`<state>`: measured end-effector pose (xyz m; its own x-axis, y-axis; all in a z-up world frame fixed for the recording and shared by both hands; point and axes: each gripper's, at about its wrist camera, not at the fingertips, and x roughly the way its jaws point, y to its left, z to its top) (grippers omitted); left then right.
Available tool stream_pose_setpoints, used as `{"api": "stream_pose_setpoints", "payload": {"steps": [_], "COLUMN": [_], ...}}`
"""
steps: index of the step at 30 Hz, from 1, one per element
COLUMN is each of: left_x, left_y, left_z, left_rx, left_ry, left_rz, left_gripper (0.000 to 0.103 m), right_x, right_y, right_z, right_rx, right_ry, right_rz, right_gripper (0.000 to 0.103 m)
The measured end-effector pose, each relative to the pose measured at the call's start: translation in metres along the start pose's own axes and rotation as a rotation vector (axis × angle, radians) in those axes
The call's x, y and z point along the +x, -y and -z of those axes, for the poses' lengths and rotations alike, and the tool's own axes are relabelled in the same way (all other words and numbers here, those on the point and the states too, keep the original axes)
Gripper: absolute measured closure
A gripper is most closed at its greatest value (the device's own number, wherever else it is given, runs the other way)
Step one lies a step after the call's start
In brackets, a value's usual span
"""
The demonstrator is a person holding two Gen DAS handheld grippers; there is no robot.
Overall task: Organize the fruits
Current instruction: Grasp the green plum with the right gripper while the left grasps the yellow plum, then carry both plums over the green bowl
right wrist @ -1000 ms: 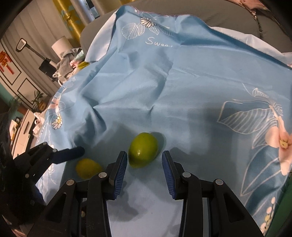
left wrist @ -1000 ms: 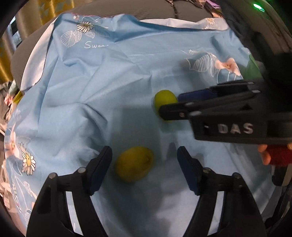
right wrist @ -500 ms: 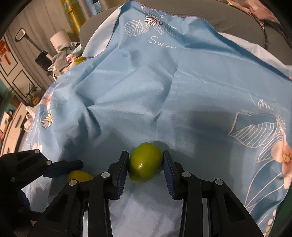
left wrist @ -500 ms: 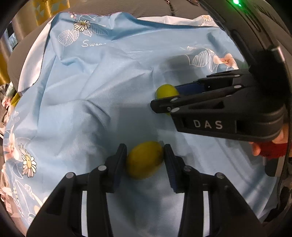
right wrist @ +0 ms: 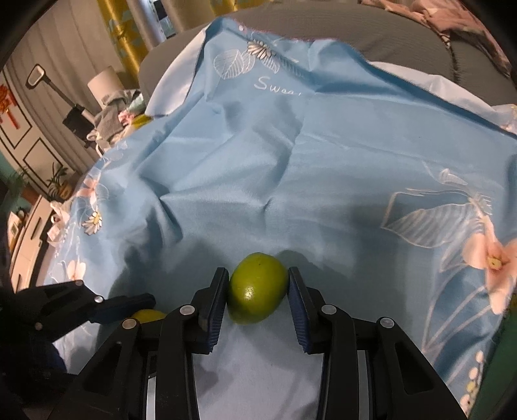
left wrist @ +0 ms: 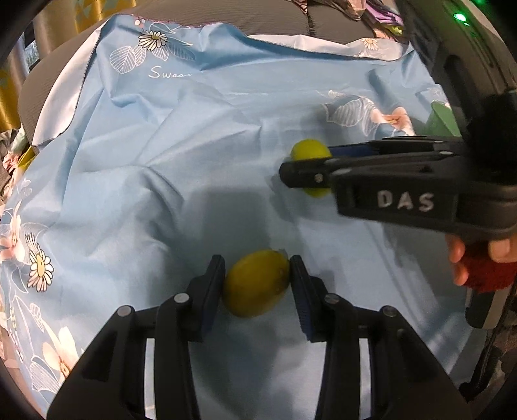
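Observation:
In the left wrist view my left gripper [left wrist: 257, 284] is shut on a yellow lemon [left wrist: 257, 287], held just over the light blue floral cloth [left wrist: 168, 155]. In the right wrist view my right gripper [right wrist: 258, 290] is shut on a green lime [right wrist: 258, 287] above the same cloth [right wrist: 323, 168]. The lime also shows in the left wrist view [left wrist: 308, 150], partly hidden behind the right gripper's fingers [left wrist: 323, 174]. The lemon shows in the right wrist view [right wrist: 148, 315] under the left gripper's fingers [right wrist: 126, 302].
The wrinkled cloth covers a grey cushioned surface [right wrist: 355, 29]. A green object [left wrist: 442, 119] sits at the cloth's right edge. A lamp and a pile of clothes [right wrist: 110, 106] stand beyond the left edge. A hand in a red sleeve [left wrist: 481, 268] holds the right gripper.
Both grippers have closed on their fruits: the left on the lemon, the right on the lime. Both have drawn back slightly with the fruit between the pads.

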<state>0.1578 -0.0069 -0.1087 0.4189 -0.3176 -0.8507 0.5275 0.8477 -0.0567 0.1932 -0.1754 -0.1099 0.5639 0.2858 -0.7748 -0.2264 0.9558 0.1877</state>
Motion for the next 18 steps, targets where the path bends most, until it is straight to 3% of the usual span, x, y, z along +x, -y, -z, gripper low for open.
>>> {"api": "stream_pose_setpoints", "payload": {"steps": [11, 18], "left_x": [-0.041, -0.063], "left_y": [0.045, 0.105], "left_z": [0.002, -0.022], "left_rx": [0.010, 0.069], "left_ry": [0.065, 0.137], "left_rz": [0.013, 0.071], "left_gripper": [0.062, 0.062], "right_x": [-0.074, -0.150], "right_y": [0.013, 0.049], "right_z": [0.033, 0.063], "right_rx": [0.055, 0.110], "right_ry": [0.102, 0.226], "right_rz": [-0.024, 0.049], "right_gripper": [0.064, 0.064]}}
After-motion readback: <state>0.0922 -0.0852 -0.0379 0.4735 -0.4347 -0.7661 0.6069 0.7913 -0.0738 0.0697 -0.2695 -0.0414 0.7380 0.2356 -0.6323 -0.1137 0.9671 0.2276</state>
